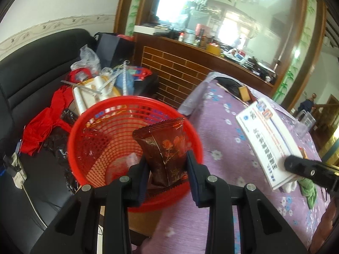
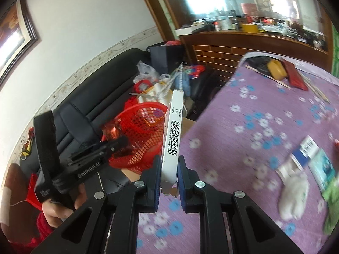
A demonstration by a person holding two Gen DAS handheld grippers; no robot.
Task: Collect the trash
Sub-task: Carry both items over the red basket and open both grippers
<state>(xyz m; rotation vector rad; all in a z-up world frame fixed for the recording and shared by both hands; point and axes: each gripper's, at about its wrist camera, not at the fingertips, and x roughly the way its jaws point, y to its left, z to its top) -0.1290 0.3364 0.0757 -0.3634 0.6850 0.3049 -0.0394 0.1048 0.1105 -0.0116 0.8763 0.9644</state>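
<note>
My left gripper (image 1: 167, 160) holds a dark red snack wrapper (image 1: 166, 146) between its fingers, over the red mesh basket (image 1: 89, 127). The jaws stand fairly wide, touching the wrapper's sides. My right gripper (image 2: 169, 165) is shut on a white flat box (image 2: 172, 135) with a barcode, held upright above the purple flowered tablecloth (image 2: 254, 127), right of the basket (image 2: 144, 127). The box also shows in the left wrist view (image 1: 267, 139), with the right gripper's tip (image 1: 296, 165) on it. The left gripper (image 2: 110, 146) and wrapper (image 2: 110, 130) show in the right wrist view.
A black sofa (image 1: 31, 80) piled with bags and red cloth (image 1: 42, 127) lies behind the basket. A wooden cabinet (image 1: 180, 63) stands at the back. Small boxes, white tissue (image 2: 294, 192) and a yellow object (image 2: 275, 68) lie on the table.
</note>
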